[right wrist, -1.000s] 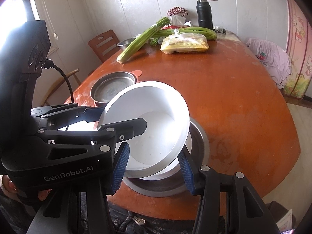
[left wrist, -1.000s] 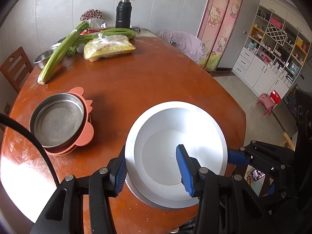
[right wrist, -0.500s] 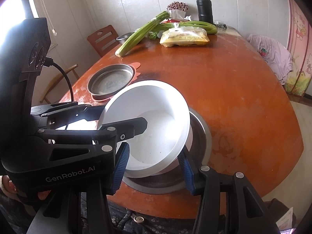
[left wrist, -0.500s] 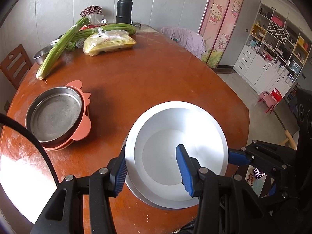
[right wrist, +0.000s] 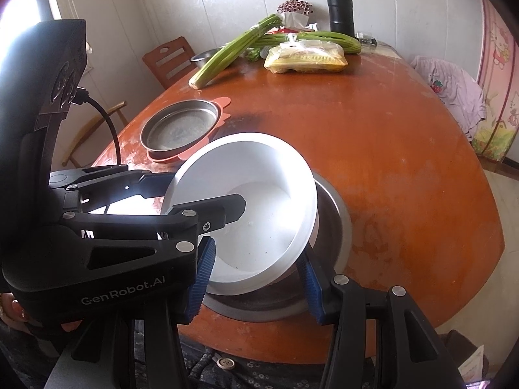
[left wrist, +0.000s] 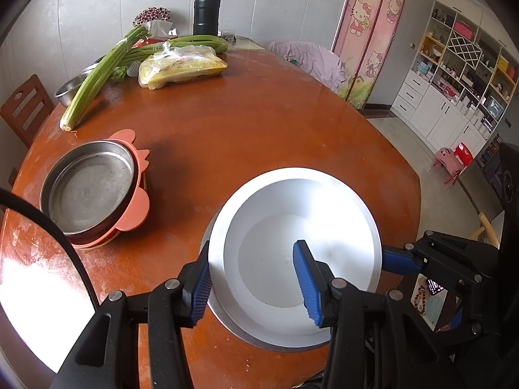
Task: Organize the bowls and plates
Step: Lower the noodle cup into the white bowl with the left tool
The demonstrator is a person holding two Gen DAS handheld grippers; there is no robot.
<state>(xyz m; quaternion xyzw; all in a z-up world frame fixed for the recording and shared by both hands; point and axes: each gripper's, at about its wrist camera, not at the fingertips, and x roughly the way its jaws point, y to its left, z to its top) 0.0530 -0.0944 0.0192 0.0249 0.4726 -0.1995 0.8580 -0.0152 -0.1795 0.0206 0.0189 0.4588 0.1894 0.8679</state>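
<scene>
Both grippers carry the white bowl, which sits low and centre in both views, tilted above a steel bowl on the table. The left gripper clamps its near rim, one pad outside and one inside; the right gripper pinches the opposite edge the same way. At centre left, a steel plate already rests on a pink plate. By my reading, nesting the white bowl into the steel one is under way; a small steel bowl at upper left remains unsorted.

White bowl smooth, matt; steel pan dull, scuffed; wooden table glossy.
</scene>
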